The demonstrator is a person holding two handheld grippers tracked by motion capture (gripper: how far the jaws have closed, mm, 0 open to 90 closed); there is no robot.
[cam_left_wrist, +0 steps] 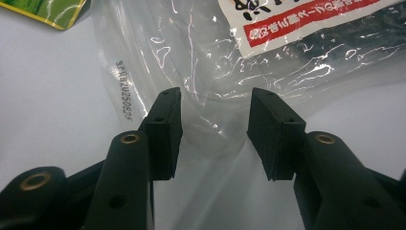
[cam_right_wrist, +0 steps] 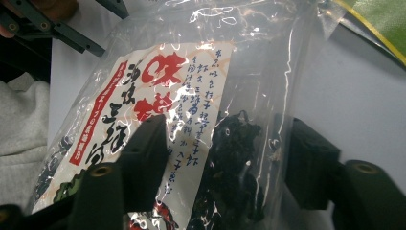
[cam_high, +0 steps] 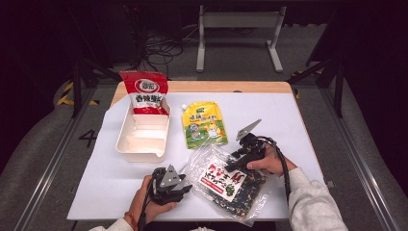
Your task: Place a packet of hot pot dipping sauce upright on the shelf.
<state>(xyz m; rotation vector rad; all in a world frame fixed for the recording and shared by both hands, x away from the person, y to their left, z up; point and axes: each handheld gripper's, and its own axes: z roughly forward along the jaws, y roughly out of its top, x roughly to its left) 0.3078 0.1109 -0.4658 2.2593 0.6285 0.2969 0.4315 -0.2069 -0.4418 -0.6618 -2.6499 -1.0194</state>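
Note:
A clear bag of dark dried seaweed with a red and white label (cam_high: 226, 185) lies flat at the front of the white table. My left gripper (cam_high: 186, 185) is at its left corner. In the left gripper view the open jaws (cam_left_wrist: 215, 124) stand either side of the bag's empty clear edge (cam_left_wrist: 210, 52), and the pads do not press it. My right gripper (cam_high: 234, 165) reaches over the bag's far edge. Its jaws (cam_right_wrist: 225, 158) straddle the bag (cam_right_wrist: 191, 96), one over the label and one at the clear side seam, with no visible pinch.
A yellow-green spouted pouch (cam_high: 204, 126) lies just beyond the seaweed bag, and its corner shows in the left gripper view (cam_left_wrist: 52, 9). A white divided tray (cam_high: 139, 151) sits at the left with a red snack bag (cam_high: 146, 94) leaning in its far end. The table's right side (cam_high: 274, 115) is bare.

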